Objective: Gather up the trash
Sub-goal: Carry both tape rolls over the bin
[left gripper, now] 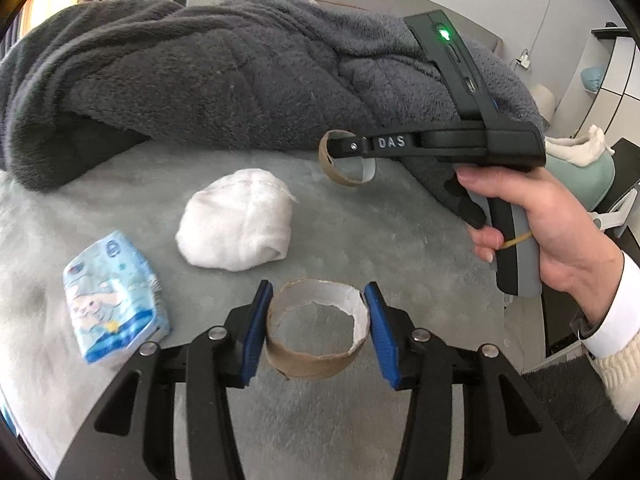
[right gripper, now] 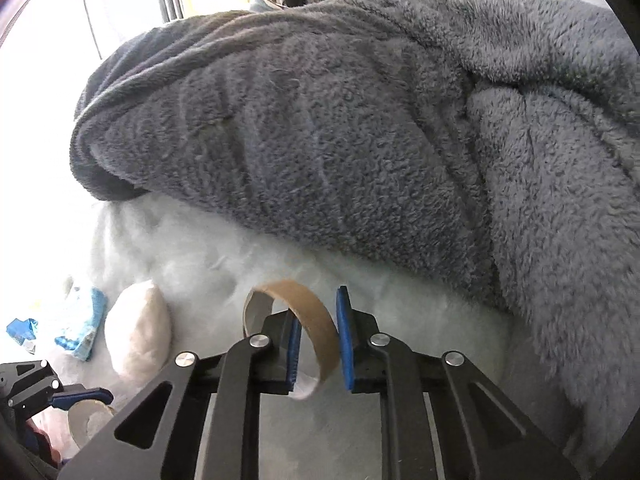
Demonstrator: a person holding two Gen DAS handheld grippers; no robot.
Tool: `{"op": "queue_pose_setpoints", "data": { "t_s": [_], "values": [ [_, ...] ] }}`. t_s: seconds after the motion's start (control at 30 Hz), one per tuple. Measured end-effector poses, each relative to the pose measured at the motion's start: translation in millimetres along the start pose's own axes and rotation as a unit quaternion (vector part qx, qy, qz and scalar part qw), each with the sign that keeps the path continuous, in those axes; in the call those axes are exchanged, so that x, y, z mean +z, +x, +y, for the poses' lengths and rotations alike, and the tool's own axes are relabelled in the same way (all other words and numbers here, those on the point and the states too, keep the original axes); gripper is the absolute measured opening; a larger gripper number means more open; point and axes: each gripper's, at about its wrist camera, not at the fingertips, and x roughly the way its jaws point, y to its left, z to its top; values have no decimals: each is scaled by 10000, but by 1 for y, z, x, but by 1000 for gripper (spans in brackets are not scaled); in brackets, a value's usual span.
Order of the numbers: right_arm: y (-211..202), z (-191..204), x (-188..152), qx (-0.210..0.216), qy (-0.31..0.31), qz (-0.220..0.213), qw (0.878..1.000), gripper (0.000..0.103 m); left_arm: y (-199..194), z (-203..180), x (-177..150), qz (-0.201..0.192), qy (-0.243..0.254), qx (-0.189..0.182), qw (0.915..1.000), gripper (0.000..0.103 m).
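Wide cardboard ring (left gripper: 318,340) sits between left gripper (left gripper: 316,332) jaws, blue pads pressing its sides, raised above pale fluffy bed cover (left gripper: 360,236). Narrow cardboard ring (right gripper: 310,332) hangs in right gripper (right gripper: 318,340): one jaw inside loop, other outside, jaws nearly closed, pinching ring wall; ring clear of bed. Person's hand (left gripper: 536,220) wraps right gripper handle. White wad (left gripper: 236,224) lies on cover between both rings; blue tissue pack (left gripper: 116,296) lies left of it. Grey fleece blanket (right gripper: 360,128) heaped behind.
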Motion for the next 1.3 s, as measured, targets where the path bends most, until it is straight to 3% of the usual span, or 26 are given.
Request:
{"op": "queue_pose_setpoints", "data": {
  "t_s": [0.17,0.57,0.87,1.3],
  "values": [
    [-14,8,-8,-18,-2,-119,9999,9,-21,-2,-9,-197,-105,184,9996,49],
    [-56,52,-26,281,-145,-474,9984,9,-71,20,-28,-615,-550,923,9923,49],
    [-64,108,-22,602,-473,-627,9951,5,-116,61,-51,-804,-1124,1649,9766,50],
    [-68,208,-18,1122,-1010,-685,9862,4,-165,123,-92,-803,-1746,2300,9540,50]
  ]
}}
